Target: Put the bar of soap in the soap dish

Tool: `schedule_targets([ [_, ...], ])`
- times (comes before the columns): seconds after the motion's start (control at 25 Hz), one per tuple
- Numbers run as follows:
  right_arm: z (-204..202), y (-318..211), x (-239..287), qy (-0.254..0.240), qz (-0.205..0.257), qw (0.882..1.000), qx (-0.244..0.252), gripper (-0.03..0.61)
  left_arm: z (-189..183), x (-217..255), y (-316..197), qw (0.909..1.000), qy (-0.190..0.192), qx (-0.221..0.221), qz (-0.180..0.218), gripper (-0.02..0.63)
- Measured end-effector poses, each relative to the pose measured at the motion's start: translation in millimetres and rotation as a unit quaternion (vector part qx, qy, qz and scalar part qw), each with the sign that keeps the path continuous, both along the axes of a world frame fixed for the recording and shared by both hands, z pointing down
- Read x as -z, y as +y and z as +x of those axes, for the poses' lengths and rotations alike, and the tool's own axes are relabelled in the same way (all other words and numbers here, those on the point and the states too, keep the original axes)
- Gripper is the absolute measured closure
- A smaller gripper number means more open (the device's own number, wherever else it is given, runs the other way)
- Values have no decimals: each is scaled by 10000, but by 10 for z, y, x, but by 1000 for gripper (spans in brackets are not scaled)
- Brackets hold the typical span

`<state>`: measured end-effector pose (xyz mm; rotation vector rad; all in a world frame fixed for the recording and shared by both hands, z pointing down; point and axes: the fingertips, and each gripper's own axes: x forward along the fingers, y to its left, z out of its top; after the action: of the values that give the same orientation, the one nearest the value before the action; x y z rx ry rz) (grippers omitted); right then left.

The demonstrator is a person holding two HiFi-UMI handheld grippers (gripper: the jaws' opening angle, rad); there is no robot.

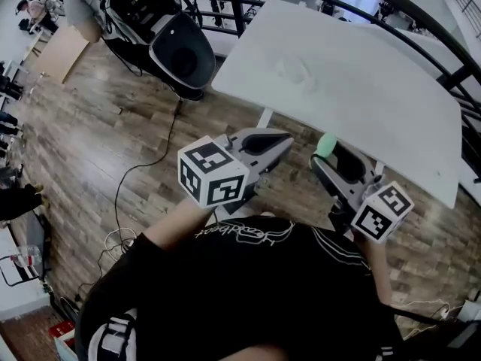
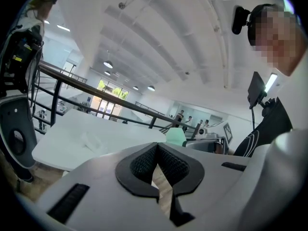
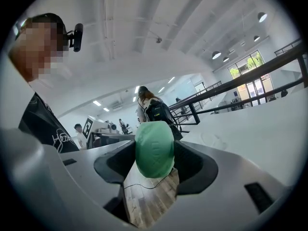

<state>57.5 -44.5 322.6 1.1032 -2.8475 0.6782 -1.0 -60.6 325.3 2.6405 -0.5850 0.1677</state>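
Green bar of soap [image 3: 154, 148], rounded at its end, clamped between the two dark pads [image 3: 194, 166] of the right gripper [image 3: 154, 154]. The pads press its left and right flanks, and its far end stands clear beyond the fingertips. In the head view the same bar shows as a pale green tip at the front of the right gripper, held in the air close to the near edge of the white table [image 1: 376, 104], with wooden floor [image 1: 105, 126] below. The soap dish [image 1: 294, 70] appears only as a faint pale oval on the table top. It lies further in from that edge and well apart from the bar, and its detail cannot be made out. The left gripper [image 2: 155, 147] has its jaws brought together, and its textured pads [image 2: 140, 166] meet at their tips. Only a narrow wedge of floor is visible between them lower down, and nothing is held. In the head view the two grippers lie side by side in front of the person's black shirt [image 1: 255, 292], left gripper just beside the right and pointing toward the table. Each carries its marker cube, left [image 1: 213, 171] and right [image 1: 383, 210], at the rear end. A black chair [image 1: 180, 51] stands on the floor beyond the table's left corner, and a thin cable [image 1: 146, 168] trails across the boards.
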Motion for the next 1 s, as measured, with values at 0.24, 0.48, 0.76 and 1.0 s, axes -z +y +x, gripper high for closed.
schedule_targets([
  [0.24, 39, -81, -169, 41, 71, 10000, -51, 368, -47, -147, -120, 9999, -11, 83, 55, 606],
  [0.48, 2, -160, -160, 80, 79, 9999, -43, 368, -92, -118, -209, 9999, -2, 131, 78, 606],
  [0.76, 83, -704, -199, 213, -72, 9997, 52, 368, -35, -110, -715, 9994, -53, 310, -119, 606],
  [1.0, 295, -1420, -235, 203, -184, 9995, 177, 368, 134, -222, -1397, 9978, -134, 532, -371, 606],
])
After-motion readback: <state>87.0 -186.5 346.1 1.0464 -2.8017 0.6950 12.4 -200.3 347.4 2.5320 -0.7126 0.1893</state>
